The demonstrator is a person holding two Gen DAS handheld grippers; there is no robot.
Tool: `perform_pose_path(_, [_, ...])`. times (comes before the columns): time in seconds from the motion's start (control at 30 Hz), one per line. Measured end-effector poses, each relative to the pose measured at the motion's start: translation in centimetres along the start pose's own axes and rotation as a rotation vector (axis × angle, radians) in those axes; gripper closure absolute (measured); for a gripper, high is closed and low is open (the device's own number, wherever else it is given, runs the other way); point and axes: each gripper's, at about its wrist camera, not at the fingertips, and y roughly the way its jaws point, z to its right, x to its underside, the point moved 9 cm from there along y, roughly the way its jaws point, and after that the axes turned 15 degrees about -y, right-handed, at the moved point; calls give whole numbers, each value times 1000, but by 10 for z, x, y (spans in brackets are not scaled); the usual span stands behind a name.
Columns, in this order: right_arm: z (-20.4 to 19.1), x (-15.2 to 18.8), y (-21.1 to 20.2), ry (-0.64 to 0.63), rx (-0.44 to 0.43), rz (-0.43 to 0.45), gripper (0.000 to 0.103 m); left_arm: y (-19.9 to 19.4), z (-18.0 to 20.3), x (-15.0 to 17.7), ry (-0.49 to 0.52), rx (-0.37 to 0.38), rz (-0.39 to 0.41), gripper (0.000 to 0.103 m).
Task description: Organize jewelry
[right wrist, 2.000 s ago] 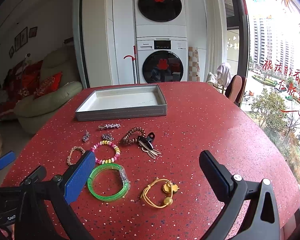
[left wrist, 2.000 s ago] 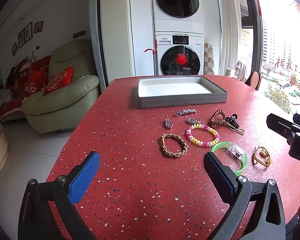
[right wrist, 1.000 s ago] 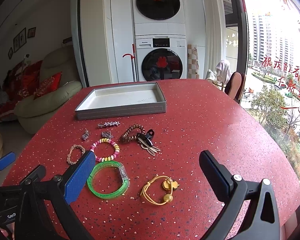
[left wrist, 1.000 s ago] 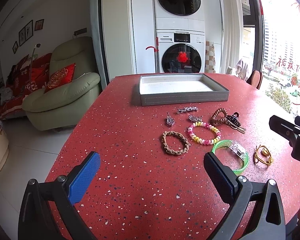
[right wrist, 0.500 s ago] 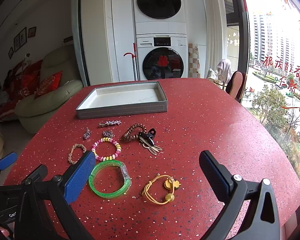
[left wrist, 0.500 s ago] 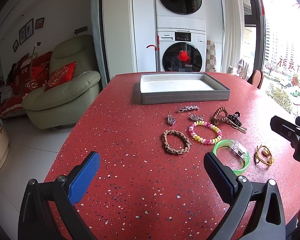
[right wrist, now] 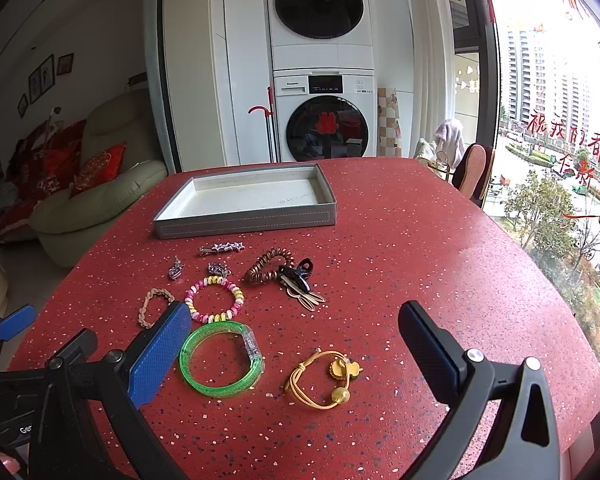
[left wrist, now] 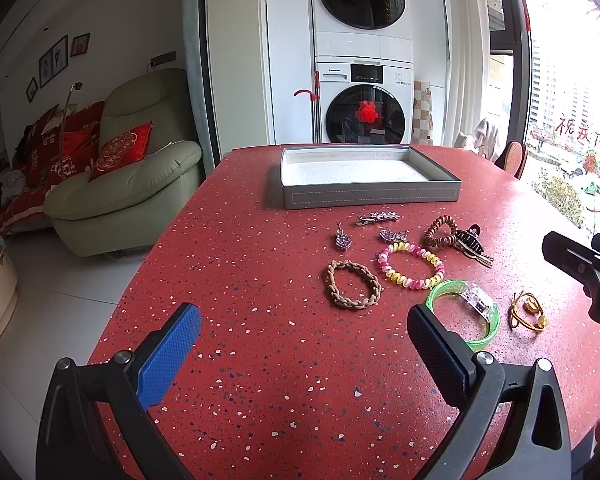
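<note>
- Red speckled table (left wrist: 228,280) – carries everything, round edge.
- Grey tray (right wrist: 244,222) at the far side of the table, white-lined, nothing in it; all jewelry lies on the table in front of it, apart from it.
- Left gripper (left wrist: 304,340) – jaws wide apart, holding nothing, hovers over bare table on the near left of the jewelry cluster.
- Right gripper (right wrist: 296,332) – jaws wide apart, holding nothing; in its own view the green bangle and the yellow hair tie sit between its fingers.
- Green bangle (right wrist: 220,358) – clear clasp on its right side, flat on the table, nearest to both grippers.
- Pastel bead bracelet (left wrist: 411,266) just behind the bangle.
- Braided brown bracelet (left wrist: 353,285) to the left of the bead bracelet, close but not touching.
- Brown coil hair tie (right wrist: 269,265) touching a black claw clip (right wrist: 296,274).
- Yellow hair tie (right wrist: 324,378) with gold charms, right of the bangle.
- Star hair clip (right wrist: 222,247) nearest the tray.
- Two small silver charms (left wrist: 342,238) between clip and bracelets.
</note>
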Motion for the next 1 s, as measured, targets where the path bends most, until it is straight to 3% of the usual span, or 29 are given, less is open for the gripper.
perform_pose_path(1.0, [-2,0,-1,0,-5,-3,0,3,-1,5,-5,-8,-11,0])
